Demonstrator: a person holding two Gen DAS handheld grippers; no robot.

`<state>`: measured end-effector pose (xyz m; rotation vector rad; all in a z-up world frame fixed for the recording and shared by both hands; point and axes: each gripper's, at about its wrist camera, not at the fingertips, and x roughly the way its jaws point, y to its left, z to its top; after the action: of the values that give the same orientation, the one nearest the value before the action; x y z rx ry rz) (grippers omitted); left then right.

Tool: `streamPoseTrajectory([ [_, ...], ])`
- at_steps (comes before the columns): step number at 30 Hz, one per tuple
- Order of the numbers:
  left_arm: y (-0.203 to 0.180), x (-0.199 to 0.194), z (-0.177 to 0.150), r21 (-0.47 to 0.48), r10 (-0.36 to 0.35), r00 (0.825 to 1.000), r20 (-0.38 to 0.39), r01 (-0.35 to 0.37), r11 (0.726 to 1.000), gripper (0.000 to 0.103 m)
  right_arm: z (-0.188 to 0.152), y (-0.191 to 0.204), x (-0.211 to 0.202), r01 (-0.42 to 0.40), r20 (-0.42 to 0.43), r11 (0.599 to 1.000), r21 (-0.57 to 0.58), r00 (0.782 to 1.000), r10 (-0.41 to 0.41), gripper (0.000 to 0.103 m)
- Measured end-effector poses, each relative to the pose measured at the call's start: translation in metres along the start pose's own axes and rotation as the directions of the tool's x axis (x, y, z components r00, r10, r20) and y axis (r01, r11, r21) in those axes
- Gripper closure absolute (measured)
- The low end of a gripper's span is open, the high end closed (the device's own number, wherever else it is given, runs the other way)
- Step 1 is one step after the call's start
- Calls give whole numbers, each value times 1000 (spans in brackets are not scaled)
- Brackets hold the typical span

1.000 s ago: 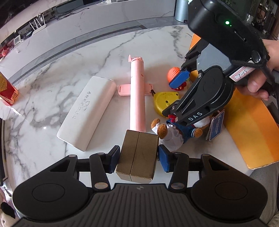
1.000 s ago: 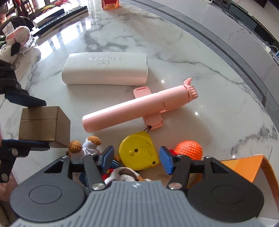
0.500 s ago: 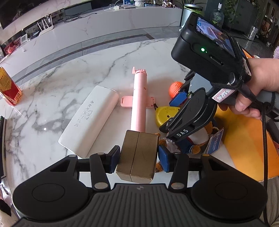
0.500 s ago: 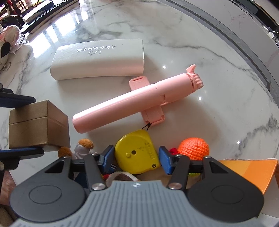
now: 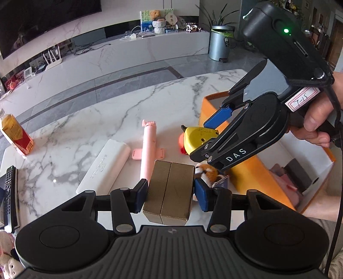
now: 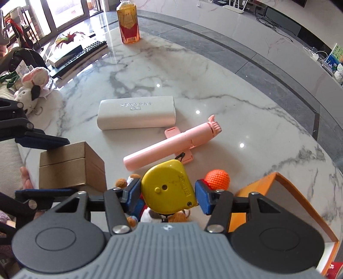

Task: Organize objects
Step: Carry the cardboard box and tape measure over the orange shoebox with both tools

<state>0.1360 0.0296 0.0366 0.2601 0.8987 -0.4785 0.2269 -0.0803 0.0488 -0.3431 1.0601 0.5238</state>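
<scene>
Left gripper (image 5: 170, 193): pads pressed against both sides of a brown cardboard box (image 5: 168, 193), which it holds above the near edge of the marble worktop (image 5: 107, 120).
Right gripper (image 6: 168, 193): pinching a yellow tape measure (image 6: 169, 188), held in the air over the near right part of the worktop, just beside the orange box (image 6: 285, 191).
Orange box: open, white inside, at the worktop's right edge; something pink lies in it, too blurred to name.
Pink selfie stick (image 6: 171, 146): lying flat near the middle of the worktop, its phone clamp sticking out on both sides.
White glasses case (image 6: 137, 115): flat on the worktop beside the selfie stick, on the far-left side of it in the right wrist view.
Orange knitted ball (image 6: 217, 179): on the worktop between the selfie stick and the orange box, partly behind the right gripper's pad.
Teddy bear (image 5: 206, 171): small plush lying below the tape measure, mostly hidden.
Drink bottle (image 6: 128, 20): upright near the far left edge.
Remote control (image 5: 9, 193): at the left edge.
</scene>
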Motion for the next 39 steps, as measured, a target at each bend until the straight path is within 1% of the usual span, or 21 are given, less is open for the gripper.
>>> streamPoseTrajectory([
  [2, -18, -10, 6, 7, -35, 999, 21, 35, 999, 48, -18, -4, -32, 13, 17, 1000, 15, 1000, -14, 46],
  [5, -48, -21, 13, 27, -106, 993, 59, 104, 994, 48, -52, -14, -74, 65, 16, 996, 66, 998, -66, 46],
  [8, -80, -22, 20, 38, -166, 983, 79, 163, 986, 48, -95, -30, -106, 121, 5, 983, 136, 992, -123, 46],
  [10, -100, -18, 26, 20, -200, 976, 81, 199, 980, 48, -126, -41, -120, 156, -6, 969, 192, 988, -157, 46],
  [12, -117, -8, 30, -30, -237, 968, 76, 240, 970, 48, -157, -52, -131, 185, -13, 950, 251, 982, -188, 46],
  [14, -132, 4, 32, -86, -257, 964, 68, 262, 961, 48, -187, -63, -140, 203, -11, 927, 316, 978, -211, 46],
  [17, -150, 24, 31, -159, -270, 962, 46, 274, 949, 48, -221, -81, -148, 203, -5, 881, 427, 975, -223, 46],
  [19, -161, 35, 29, -176, -281, 959, 31, 282, 943, 48, -238, -93, -149, 185, 4, 846, 500, 976, -216, 46],
  [21, -174, 45, 28, -153, -295, 955, 19, 294, 943, 48, -251, -102, -149, 155, 25, 816, 557, 979, -202, 46],
  [23, -191, 50, 29, -116, -291, 957, 2, 289, 950, 48, -260, -107, -149, 142, 44, 794, 591, 977, -208, 46],
  [25, -201, 55, 32, -90, -274, 962, -13, 272, 958, 48, -266, -110, -148, 128, 61, 784, 607, 977, -206, 46],
  [28, -213, 62, 36, -79, -247, 969, -27, 245, 966, 48, -275, -117, -149, 107, 81, 772, 627, 976, -201, 46],
  [30, -223, 65, 36, -46, -254, 967, -26, 253, 967, 48, -278, -121, -150, 104, 93, 769, 630, 974, -208, 46],
  [32, -233, 65, 35, 13, -258, 965, -37, 259, 966, 48, -281, -124, -153, 97, 109, 767, 634, 971, -213, 46],
  [35, -242, 65, 31, 127, -255, 965, -59, 260, 957, 48, -290, -127, -157, 82, 127, 756, 650, 968, -215, 46],
  [36, -243, 64, 31, 149, -252, 965, -67, 259, 954, 48, -292, -127, -157, 75, 135, 754, 652, 968, -213, 46],
  [39, -253, 65, 29, 240, -264, 960, -95, 280, 930, 48, -292, -127, -157, 55, 157, 766, 641, 967, -201, 46],
])
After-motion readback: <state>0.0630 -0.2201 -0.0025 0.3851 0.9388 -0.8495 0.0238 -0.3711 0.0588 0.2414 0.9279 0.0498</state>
